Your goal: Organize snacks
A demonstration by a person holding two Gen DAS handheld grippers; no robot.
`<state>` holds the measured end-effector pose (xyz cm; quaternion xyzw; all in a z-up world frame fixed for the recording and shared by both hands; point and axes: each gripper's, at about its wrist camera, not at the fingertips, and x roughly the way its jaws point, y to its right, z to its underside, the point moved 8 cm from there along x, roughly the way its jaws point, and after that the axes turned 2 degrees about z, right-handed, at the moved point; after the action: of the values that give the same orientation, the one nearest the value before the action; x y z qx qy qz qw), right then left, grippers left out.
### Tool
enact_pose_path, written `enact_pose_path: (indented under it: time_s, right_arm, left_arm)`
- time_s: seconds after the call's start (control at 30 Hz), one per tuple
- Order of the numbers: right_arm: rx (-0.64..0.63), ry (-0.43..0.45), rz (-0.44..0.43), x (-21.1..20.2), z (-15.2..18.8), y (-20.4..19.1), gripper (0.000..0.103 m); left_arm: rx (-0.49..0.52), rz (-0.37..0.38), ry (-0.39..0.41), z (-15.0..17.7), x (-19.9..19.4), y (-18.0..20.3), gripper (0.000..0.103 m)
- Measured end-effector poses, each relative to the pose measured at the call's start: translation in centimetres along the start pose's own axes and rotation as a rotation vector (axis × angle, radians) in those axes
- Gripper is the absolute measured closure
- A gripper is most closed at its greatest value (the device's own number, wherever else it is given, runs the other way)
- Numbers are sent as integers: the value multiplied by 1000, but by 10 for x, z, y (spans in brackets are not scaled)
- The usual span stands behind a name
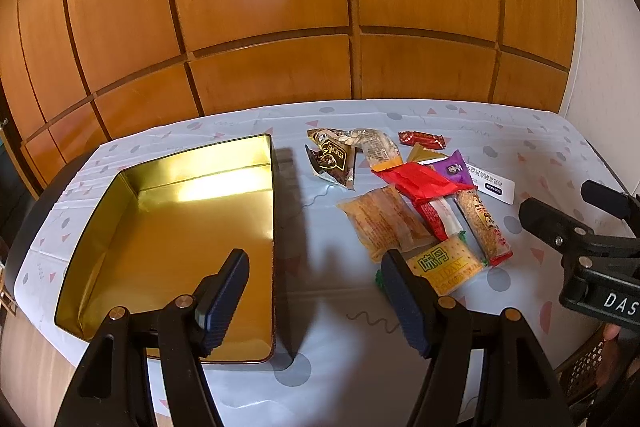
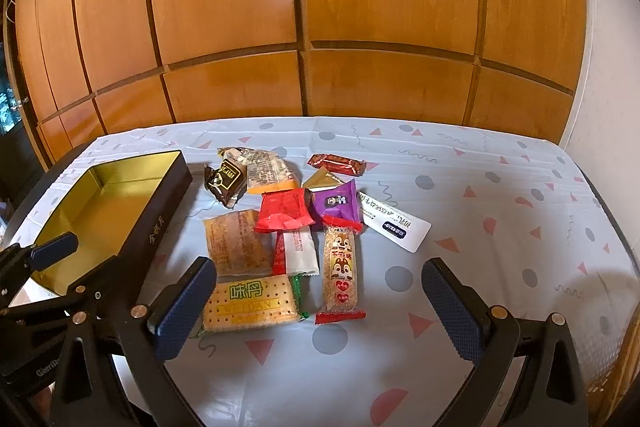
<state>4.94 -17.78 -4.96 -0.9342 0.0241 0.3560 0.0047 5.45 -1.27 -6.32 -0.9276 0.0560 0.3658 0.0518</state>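
Left tool (image 1: 316,291): fingers spread wide, nothing between them, hovering over the desk right at the tin's near right corner. One finger sits over the tin's inside, the other over the near end of the snack pile.
Right tool (image 2: 320,311): also spread wide and holding nothing, hanging above the front of the snack pile.
Tin (image 1: 176,227): open box, shiny gold inside, dark outside, nothing in it. It's on the left side of the desk, just beside the snacks.
Snacks: all loose in one overlapping heap on the desk, right of the tin, none in the tin.
Cracker pack (image 2: 250,303): yellow-green label, closest to the tools, touching the left finger of the right tool in that view.
Chipmunk bar (image 2: 340,273): long pack with red ends, lying just right of the cracker pack.
Red wrapper (image 2: 285,213): on top in the middle of the heap, partly over a clear pastry pack (image 2: 236,247).
Purple packet (image 2: 336,207): just right of the red wrapper, with a white card (image 2: 396,225) beside it.
Dark chocolate-looking pack (image 2: 225,183): far left of the heap, nearest the tin.
Desk (image 2: 500,227): covered in a pale cloth with dots, triangles and squiggles.
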Motion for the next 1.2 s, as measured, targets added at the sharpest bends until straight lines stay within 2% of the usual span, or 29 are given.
enact_pose_path:
  time_s: [0.57, 0.87, 1.0, 1.1, 1.2]
  right_arm:
    - [11, 11, 7, 1, -9, 11, 0]
    - [-38, 14, -46, 9, -45, 22, 0]
    - [-83, -21, -97, 29, -65, 36, 0]
    - [-144, -91, -142, 56, -68, 46, 0]
    - [-124, -192, -186, 85, -58, 62, 0]
  left_arm:
    - [6, -1, -8, 1, 2, 3, 33]
    - [15, 7, -22, 3, 5, 6, 33]
    - [13, 59, -29, 5, 6, 10, 33]
    - [-5, 212, -56, 9, 6, 23, 33]
    - [31, 243, -102, 15, 10, 35, 33]
